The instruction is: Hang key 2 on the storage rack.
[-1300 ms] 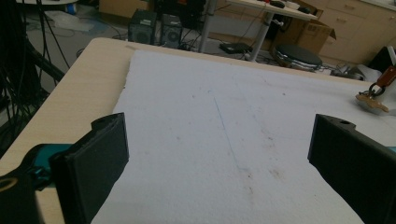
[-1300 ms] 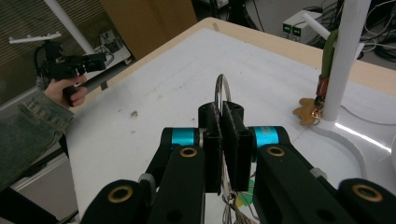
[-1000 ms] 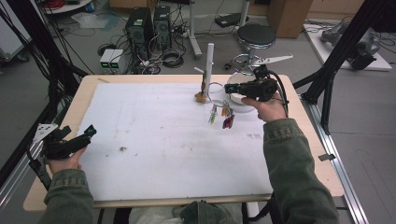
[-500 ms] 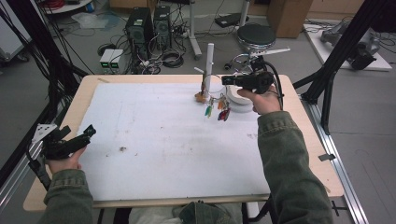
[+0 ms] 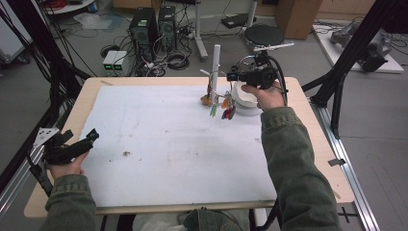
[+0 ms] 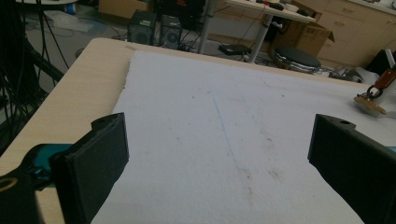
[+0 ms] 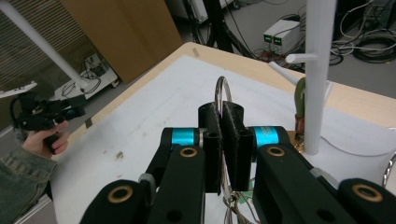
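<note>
My right gripper (image 5: 232, 77) is shut on a metal key ring (image 7: 223, 91) beside the white peg stand (image 5: 216, 61) at the table's far side. The ring's top pokes out above the closed jaws in the right gripper view. Below it hang coloured tags (image 5: 223, 109), green, orange and red. A brown fob (image 5: 208, 99) hangs by the stand's foot (image 7: 299, 125). One of the stand's short pegs (image 7: 299, 58) points toward the gripper. My left gripper (image 5: 90, 136) rests near the table's left edge, open, with only white mat between its fingers (image 6: 100, 154).
A white mat (image 5: 183, 144) covers most of the wooden table (image 5: 82, 103). A white round base (image 5: 244, 100) sits under the right hand. Computers, cables and a stool (image 5: 263, 34) stand on the floor beyond the far edge. A black frame leg (image 5: 337, 82) rises at the right.
The right hand has carried the key ring and its tags a little toward the far edge, closer to the peg stand. The left hand has stayed put.
</note>
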Tool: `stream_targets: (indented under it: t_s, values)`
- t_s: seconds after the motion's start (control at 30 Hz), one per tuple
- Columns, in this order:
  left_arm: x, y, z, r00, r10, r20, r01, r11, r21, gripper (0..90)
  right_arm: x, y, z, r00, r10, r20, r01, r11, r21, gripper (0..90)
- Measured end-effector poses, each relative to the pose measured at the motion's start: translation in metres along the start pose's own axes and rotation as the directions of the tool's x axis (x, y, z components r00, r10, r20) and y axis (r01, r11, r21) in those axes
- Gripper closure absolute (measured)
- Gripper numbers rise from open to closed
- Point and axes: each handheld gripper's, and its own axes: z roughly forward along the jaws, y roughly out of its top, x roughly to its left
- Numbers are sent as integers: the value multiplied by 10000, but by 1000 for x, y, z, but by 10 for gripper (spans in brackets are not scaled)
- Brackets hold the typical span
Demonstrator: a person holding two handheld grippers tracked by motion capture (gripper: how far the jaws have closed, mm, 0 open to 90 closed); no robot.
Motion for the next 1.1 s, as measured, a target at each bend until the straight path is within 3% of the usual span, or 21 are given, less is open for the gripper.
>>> stream_targets:
  t_s: [0.57,1.1]
  values:
    - [-1,0,0,10000,-7,61,7,10000,31,56,-11,22,9,9989,144,446,-150,9998,118,867]
    - [2,-1,-2,9998,-173,43,173,9998,-68,56,-21,43,31,9987,227,455,-231,9997,96,867]
